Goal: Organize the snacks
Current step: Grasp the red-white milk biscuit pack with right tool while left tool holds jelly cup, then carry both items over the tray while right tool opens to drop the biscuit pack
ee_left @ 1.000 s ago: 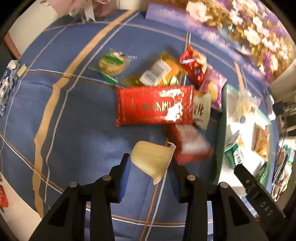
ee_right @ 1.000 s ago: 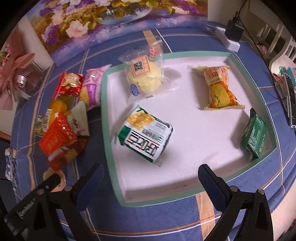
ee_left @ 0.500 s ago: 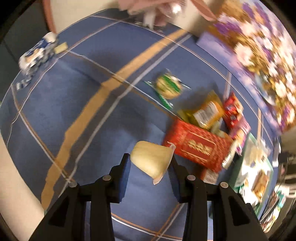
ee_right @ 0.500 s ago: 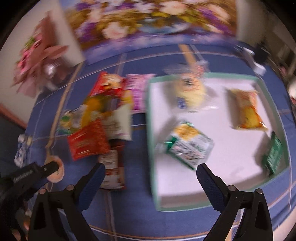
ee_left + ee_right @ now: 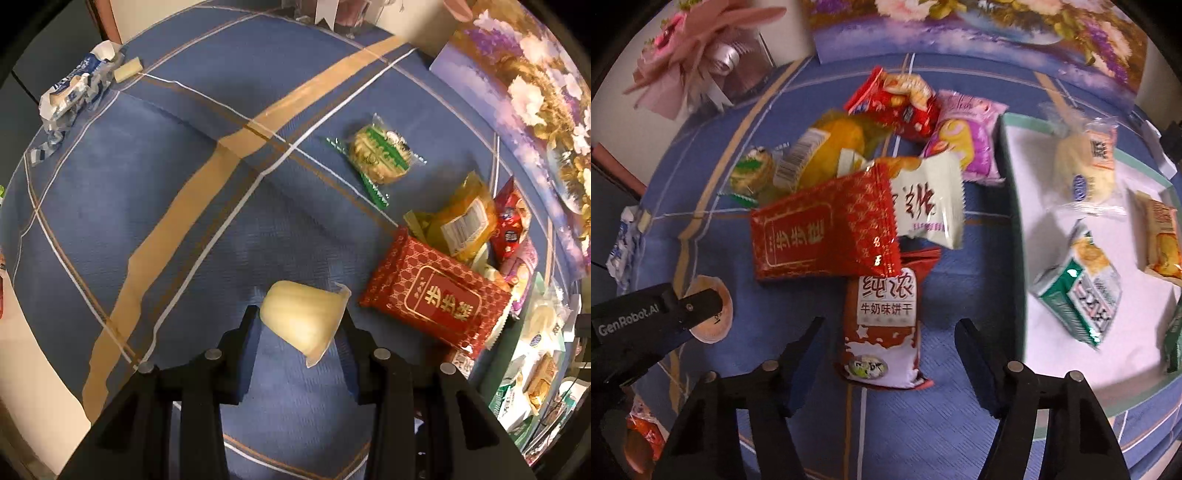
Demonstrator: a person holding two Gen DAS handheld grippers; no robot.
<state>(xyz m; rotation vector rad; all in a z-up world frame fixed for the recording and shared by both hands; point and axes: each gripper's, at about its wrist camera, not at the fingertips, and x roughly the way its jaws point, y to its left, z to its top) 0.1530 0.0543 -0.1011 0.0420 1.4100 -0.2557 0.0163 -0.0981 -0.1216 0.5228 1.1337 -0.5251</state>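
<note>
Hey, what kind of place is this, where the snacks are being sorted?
Probably a home, at a dining or side table: a blue plaid tablecloth covers it, a floral painting leans at the back beside a pink artificial flower, and packaged snacks lie heaped beside a white tray.

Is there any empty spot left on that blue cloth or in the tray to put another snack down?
Yes. The cloth lies bare between the torn blue wrapper and the round green-striped cookie pack. The white tray has open floor near its left wall. It is crowded where the big red packet tops the snack pile beside the tray.
</note>
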